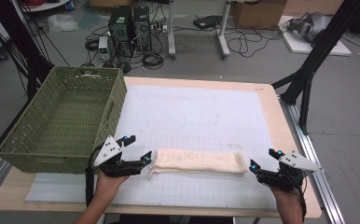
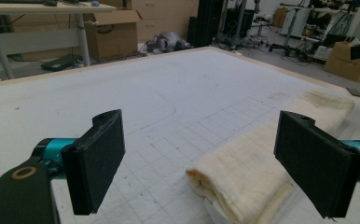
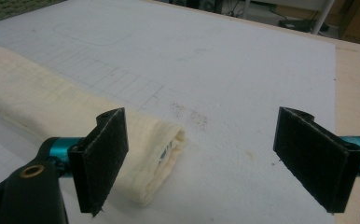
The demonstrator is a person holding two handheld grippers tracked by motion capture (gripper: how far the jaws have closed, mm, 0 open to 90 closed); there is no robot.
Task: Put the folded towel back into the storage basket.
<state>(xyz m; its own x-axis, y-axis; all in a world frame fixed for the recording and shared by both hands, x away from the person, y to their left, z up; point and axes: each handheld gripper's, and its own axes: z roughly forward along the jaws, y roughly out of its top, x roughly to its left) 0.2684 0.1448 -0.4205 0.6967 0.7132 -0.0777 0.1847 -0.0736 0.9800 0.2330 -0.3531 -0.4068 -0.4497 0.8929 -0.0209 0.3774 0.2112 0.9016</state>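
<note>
High view: one wooden table (image 1: 280,116) w/ one white gridded mat (image 1: 192,116) on top. One cream towel (image 1: 197,161), folded into a long strip, lies across the mat's near part, running left–right. One green wicker basket (image 1: 61,122) sits at the table's left edge, nothing seen inside. Two grippers, one per hand: left gripper (image 1: 139,149) just beside the towel's left end, jaws apart, nothing between them; right gripper (image 1: 264,158) just beside the towel's right end, jaws likewise apart and holding nothing. Floor beyond: two black PC towers (image 1: 130,24), loose cables, one cardboard box (image 1: 258,13).

Left gripper view: two black jaws spread wide. Left gripper (image 2: 201,154) faces the towel (image 2: 257,163); the folded end lies on the mat (image 2: 136,93) btwn the jaws, nearer the right-hand one, not pinched. Layered fold edges visible.

Right gripper view: right gripper (image 3: 201,154) w/ two jaws wide apart. Towel (image 3: 52,112) end lies by the left-hand jaw, partly behind it; contact cannot be told. A small tag shows in the towel's open end. Mat (image 3: 225,60) bare btwn the jaws.
</note>
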